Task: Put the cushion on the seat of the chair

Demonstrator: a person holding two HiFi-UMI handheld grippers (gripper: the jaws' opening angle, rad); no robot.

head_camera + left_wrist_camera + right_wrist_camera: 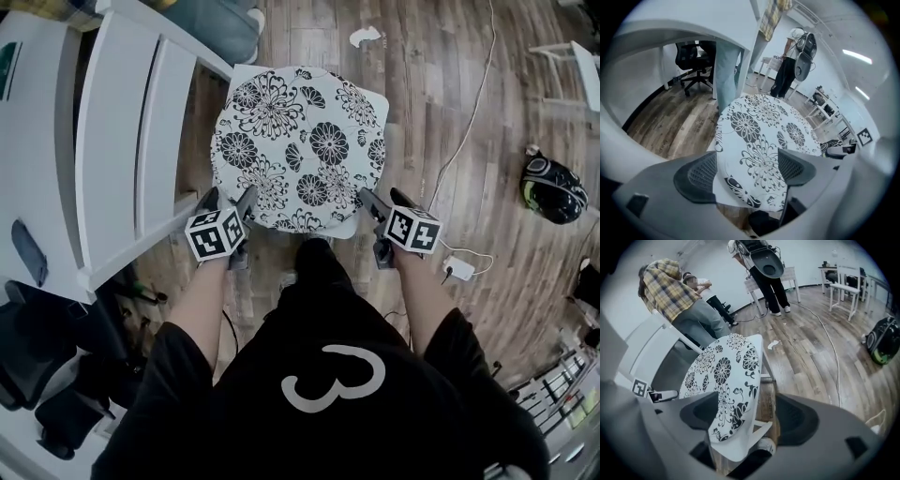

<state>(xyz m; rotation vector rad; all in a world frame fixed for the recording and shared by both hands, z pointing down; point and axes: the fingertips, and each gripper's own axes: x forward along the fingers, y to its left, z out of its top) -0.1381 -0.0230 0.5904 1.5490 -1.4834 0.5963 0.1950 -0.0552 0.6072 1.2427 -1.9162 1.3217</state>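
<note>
A round cushion (298,150) with a black flower print lies flat on the white seat of the chair (241,73). My left gripper (230,197) is at the cushion's near left edge. In the left gripper view the left gripper (745,171) is open, with the edge of the cushion (764,136) lying between the spread jaws. My right gripper (378,199) is at the near right edge. In the right gripper view the right gripper (750,416) is open too, and the rim of the cushion (722,380) and the seat edge (740,446) lie between its jaws.
A white table (112,141) stands close on the left. A black bag (555,187), a white cable (469,112) and a charger (457,267) lie on the wooden floor at right. A black office chair (37,366) is at lower left. People (768,268) stand beyond the chair.
</note>
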